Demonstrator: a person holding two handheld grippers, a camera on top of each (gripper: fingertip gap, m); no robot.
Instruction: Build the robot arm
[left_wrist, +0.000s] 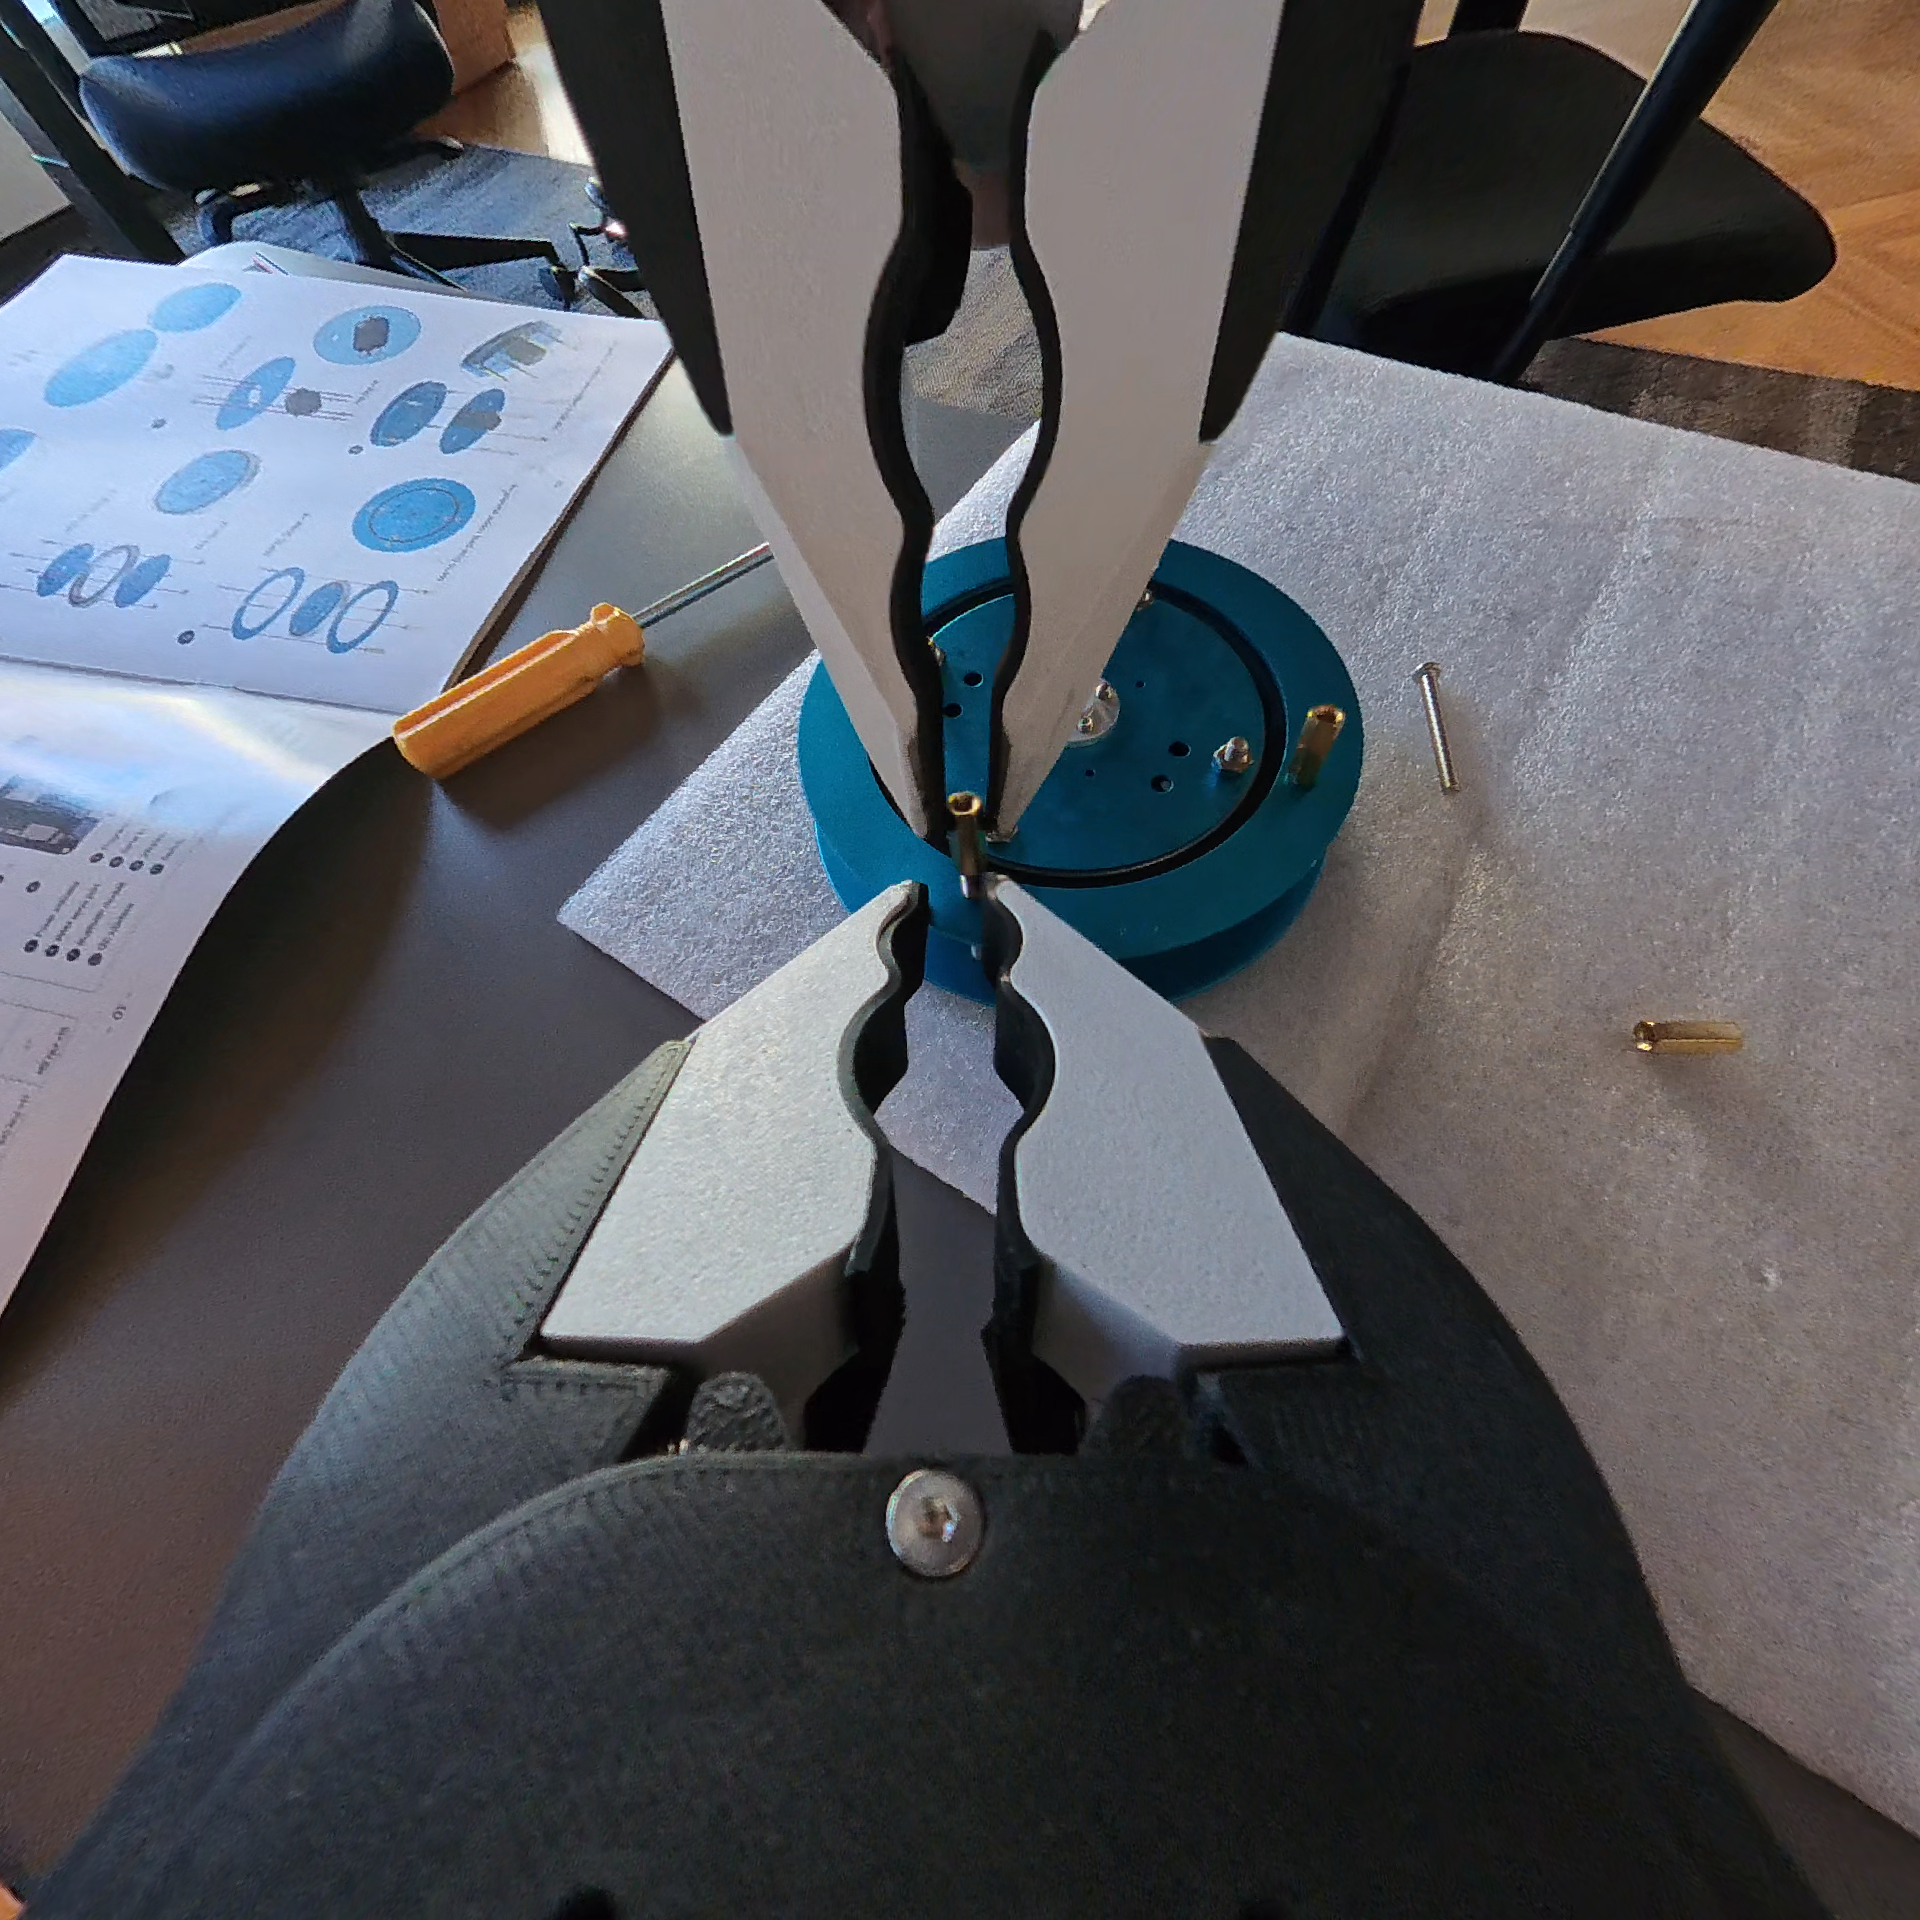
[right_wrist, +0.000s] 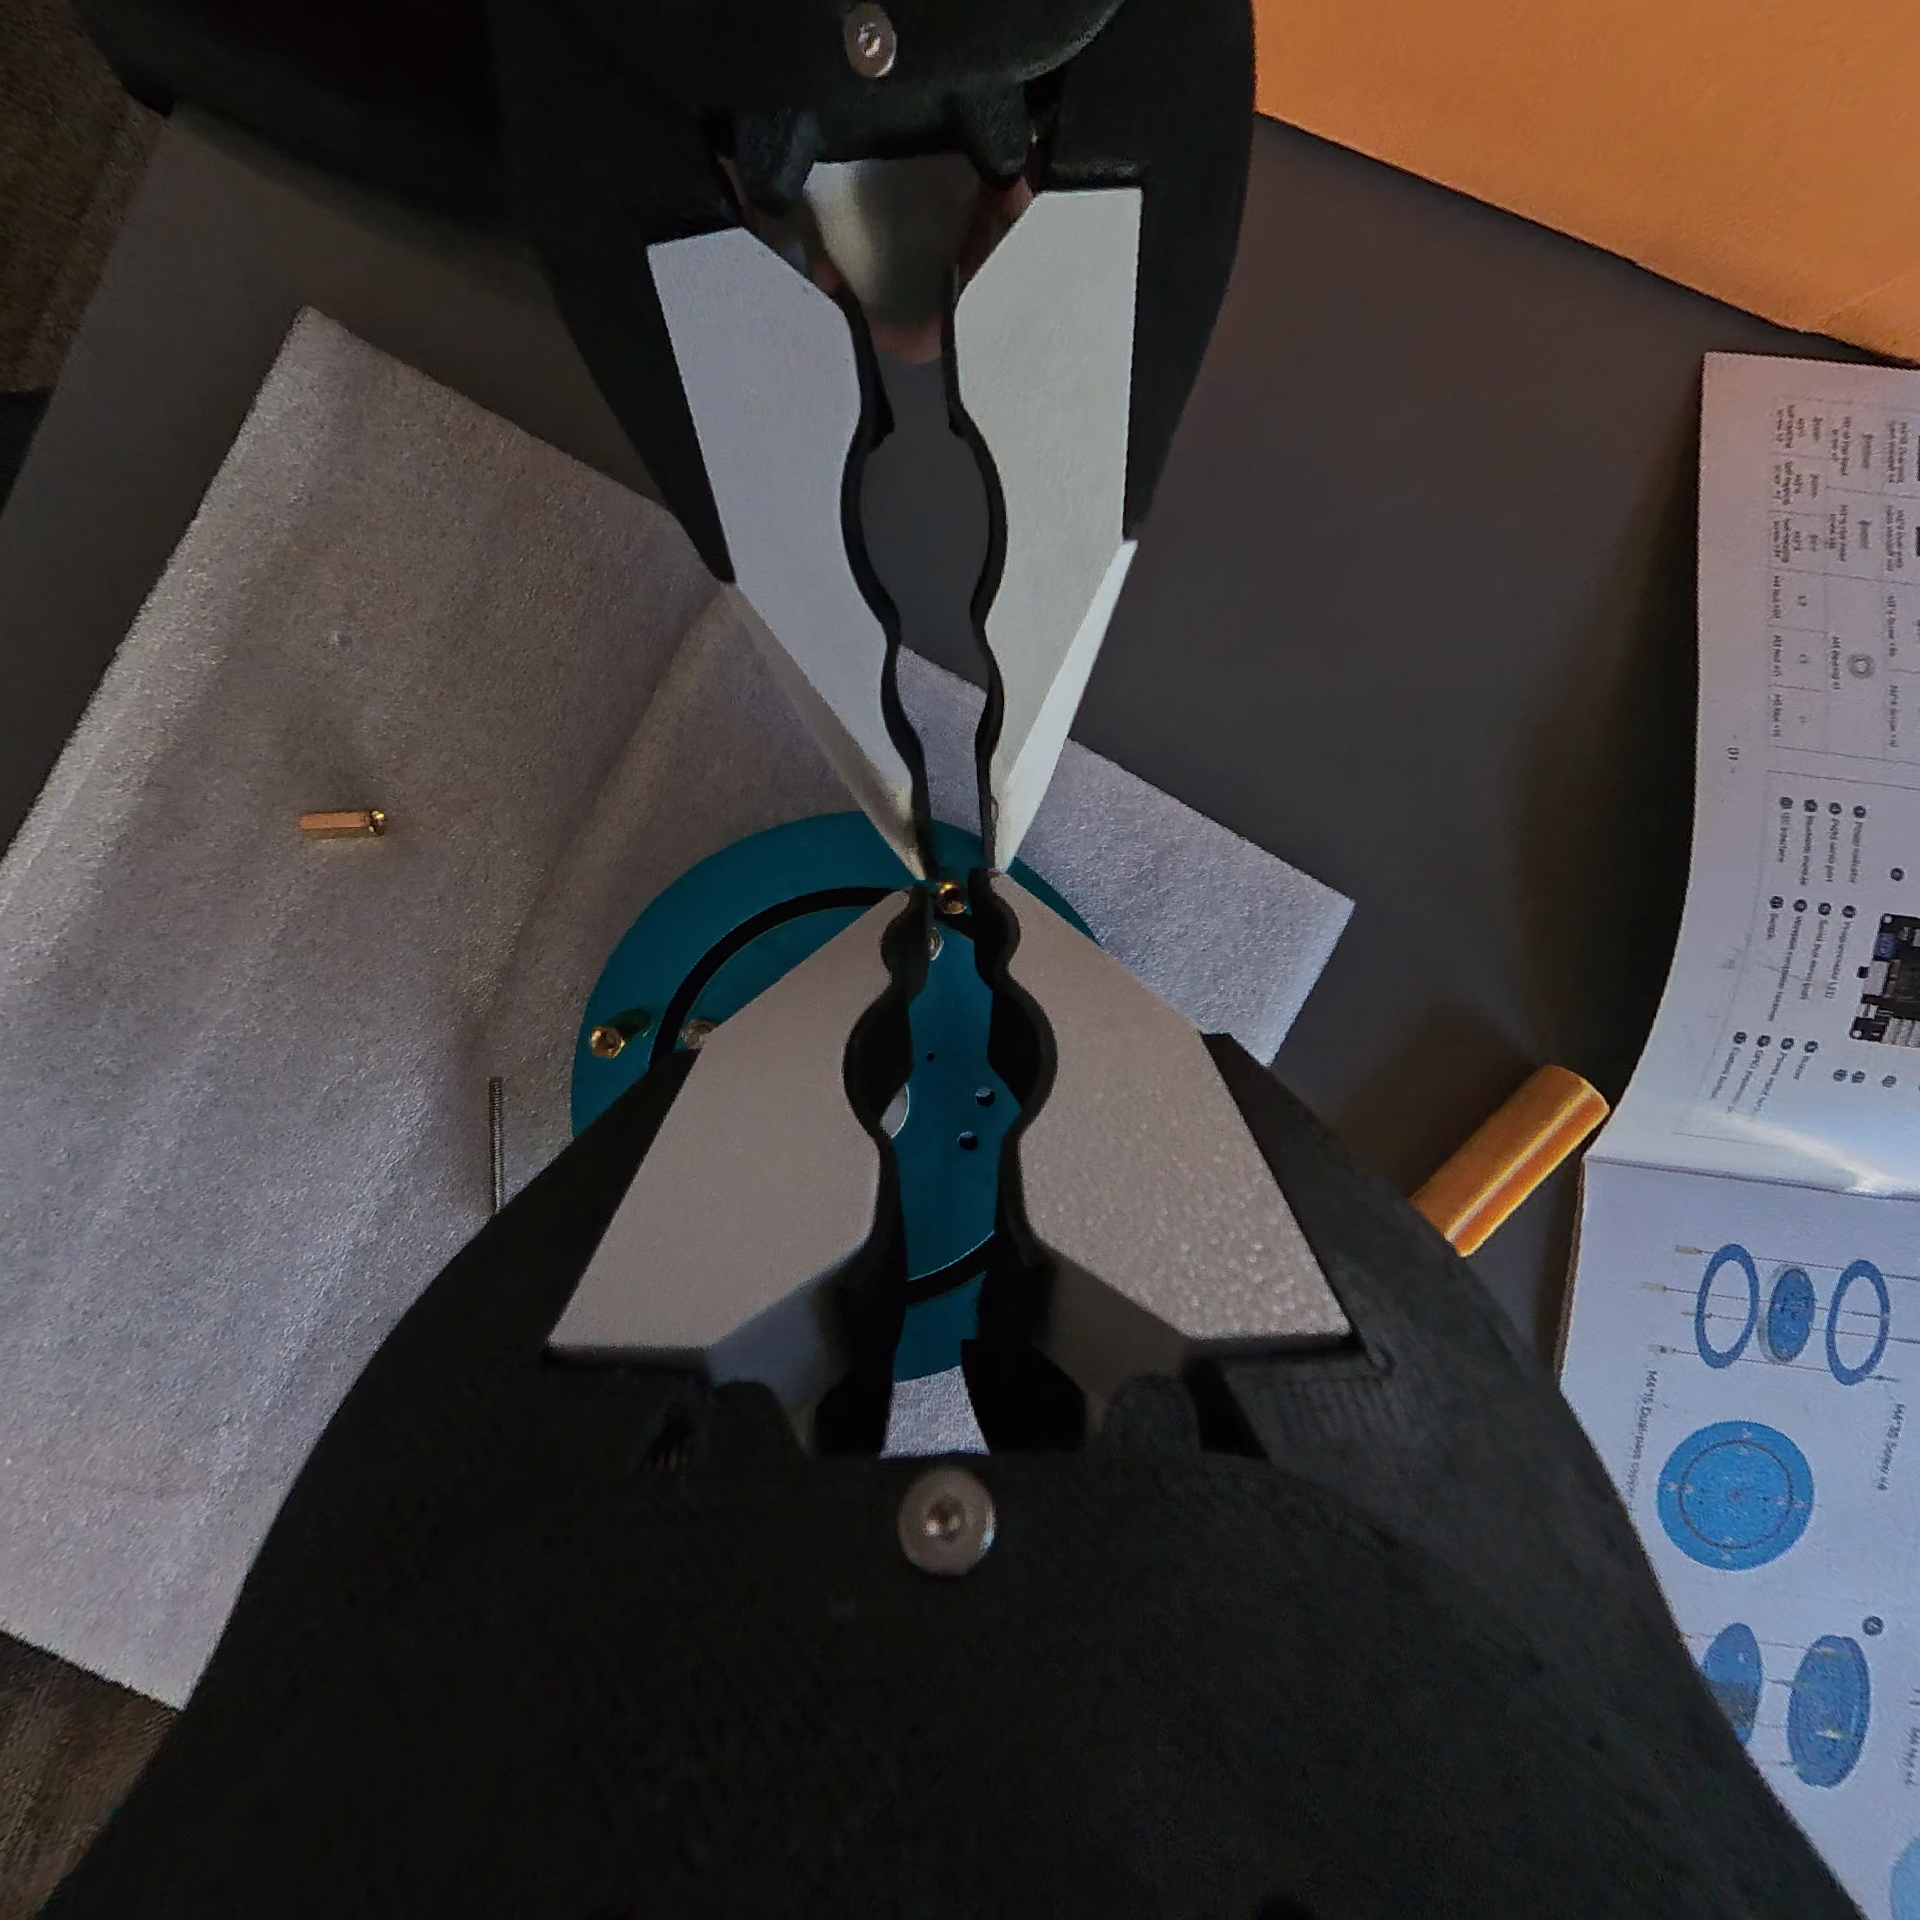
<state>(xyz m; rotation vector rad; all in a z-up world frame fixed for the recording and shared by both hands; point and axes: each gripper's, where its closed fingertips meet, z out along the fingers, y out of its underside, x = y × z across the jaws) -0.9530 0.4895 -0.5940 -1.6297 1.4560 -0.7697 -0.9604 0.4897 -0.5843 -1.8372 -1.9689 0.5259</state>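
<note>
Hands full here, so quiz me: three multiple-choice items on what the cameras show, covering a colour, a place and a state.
1. The round disc on the foam sheet is:
A blue
B red
C silver

2. The orange-handled screwdriver lies:
A on the disc
B on the bare dark table, between the booklet and the foam sheet
C under the booklet

3. The loose brass standoff on the foam sheet is:
A standing upright
B screwed into the disc
C lying on its side

Answers:
1 A, its rim and top plate show blue in both views.
2 B, its handle rests on the table off the foam's edge.
3 C, it lies flat, apart from the disc.
</note>
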